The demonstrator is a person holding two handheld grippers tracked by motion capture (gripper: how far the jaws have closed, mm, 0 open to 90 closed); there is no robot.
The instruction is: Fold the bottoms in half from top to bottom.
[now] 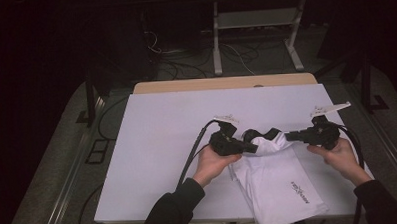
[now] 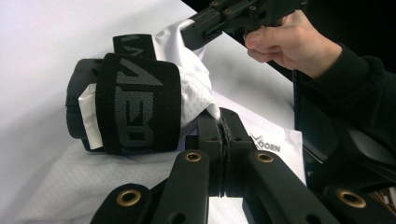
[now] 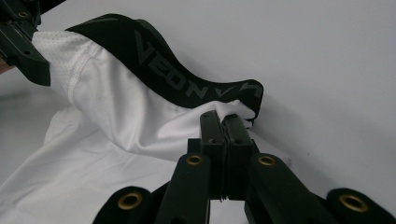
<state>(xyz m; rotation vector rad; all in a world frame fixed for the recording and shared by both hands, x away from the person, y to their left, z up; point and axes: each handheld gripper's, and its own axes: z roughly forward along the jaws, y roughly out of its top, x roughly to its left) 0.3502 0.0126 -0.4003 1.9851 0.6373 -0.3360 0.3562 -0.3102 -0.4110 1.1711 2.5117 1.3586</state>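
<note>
Grippers left (image 1: 252, 148) and right (image 1: 289, 136), both clenched on white shorts (image 1: 281, 181) near the black waistband (image 3: 187, 79).

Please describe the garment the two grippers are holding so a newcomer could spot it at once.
On the white table, near its front edge, lies a white mesh sports garment. Both the left gripper and right gripper are clamped on its top end. Its black elastic waistband with grey lettering marks it out.

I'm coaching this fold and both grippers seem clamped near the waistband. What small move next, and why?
Probably draw the left gripper and right gripper apart: both pinch the white shorts just below the bunched black waistband, so spreading should flatten it.
</note>
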